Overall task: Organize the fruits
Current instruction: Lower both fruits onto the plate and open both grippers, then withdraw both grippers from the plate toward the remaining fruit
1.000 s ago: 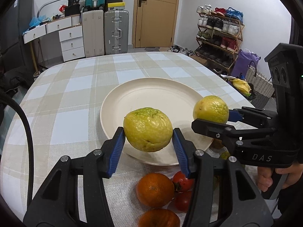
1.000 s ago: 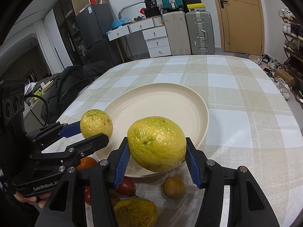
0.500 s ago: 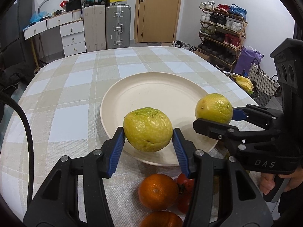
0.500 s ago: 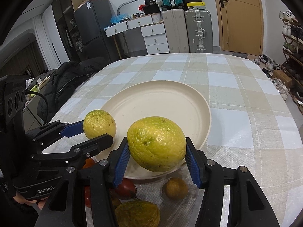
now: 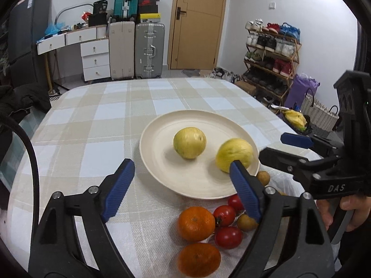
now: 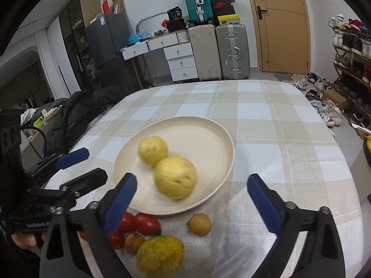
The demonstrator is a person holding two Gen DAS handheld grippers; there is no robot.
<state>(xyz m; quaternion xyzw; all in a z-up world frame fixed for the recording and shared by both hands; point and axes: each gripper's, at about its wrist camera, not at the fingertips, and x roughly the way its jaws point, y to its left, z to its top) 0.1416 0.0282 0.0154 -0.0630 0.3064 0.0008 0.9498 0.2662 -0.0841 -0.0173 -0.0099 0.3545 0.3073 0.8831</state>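
Two pale yellow-green round fruits sit on the round cream plate (image 5: 162, 162), one (image 5: 189, 142) near the centre, the other (image 5: 234, 155) at about four o'clock by the rim; in the right wrist view they look to touch and are blurred. The left gripper (image 5: 180, 185) has just been opening: its blue-padded fingers (image 5: 119, 185) stand wide with nothing between them, hovering over the plate's near edge. The right gripper (image 6: 192, 201) has also just been opening, fingers (image 6: 263, 205) spread very wide and empty, with the nearer fruit ahead of the gap.

On the checked-cloth desk (image 5: 92, 127), at six o'clock from the plate, lies the loose pile. The left view counts two orange mandarins (image 5: 196, 223), three red tomatoes (image 5: 228, 236) and two small brown round fruits (image 5: 247, 222). The right view shows three tomatoes, two brown fruits, only a sliver of orange, and one more large yellow-green fruit (image 6: 160, 254) that the left view does not show.

Each view catches the other gripper at its edge, with a hand (image 5: 345, 210) on the grip.
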